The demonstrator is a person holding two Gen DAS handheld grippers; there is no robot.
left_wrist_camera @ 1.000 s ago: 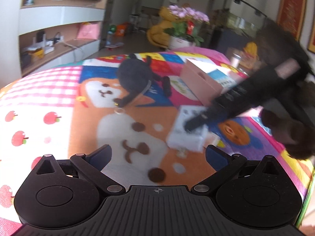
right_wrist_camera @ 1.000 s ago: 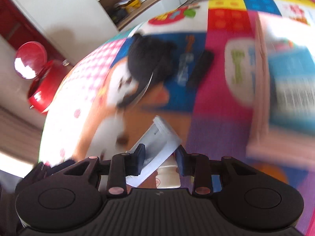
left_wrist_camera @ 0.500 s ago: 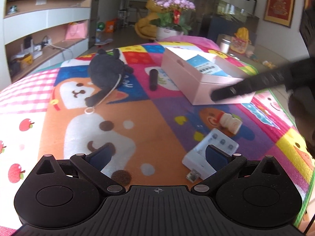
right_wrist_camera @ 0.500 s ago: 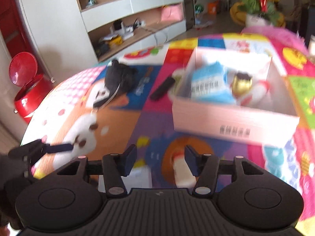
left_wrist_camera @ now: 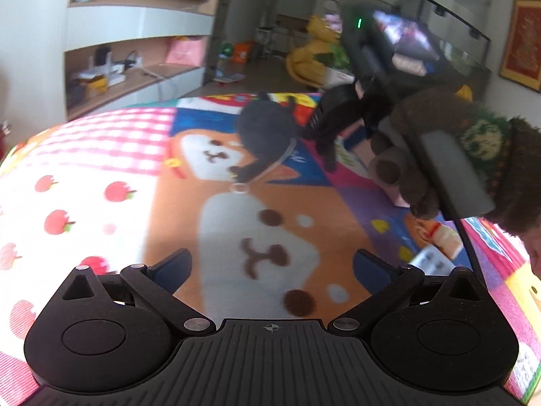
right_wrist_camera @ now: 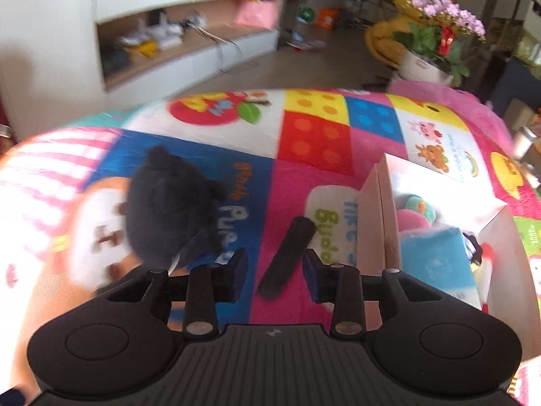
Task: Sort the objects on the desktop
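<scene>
right gripper [right_wrist_camera: 274, 275]: jaws just been closing, not pressing anything | black bar [right_wrist_camera: 287, 258] flat on mat [right_wrist_camera: 338, 128] between the pads, tilted to 1 o'clock, gaps both sides | pink box [right_wrist_camera: 372, 223] at 3 o'clock | left gripper [left_wrist_camera: 270, 267]: released, nothing between

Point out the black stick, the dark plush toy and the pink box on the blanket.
black stick [right_wrist_camera: 287, 258], right wrist view, middle of its length.
dark plush toy [right_wrist_camera: 169, 209], right wrist view, centre of its body.
pink box [right_wrist_camera: 373, 223], right wrist view, its near left wall.
</scene>
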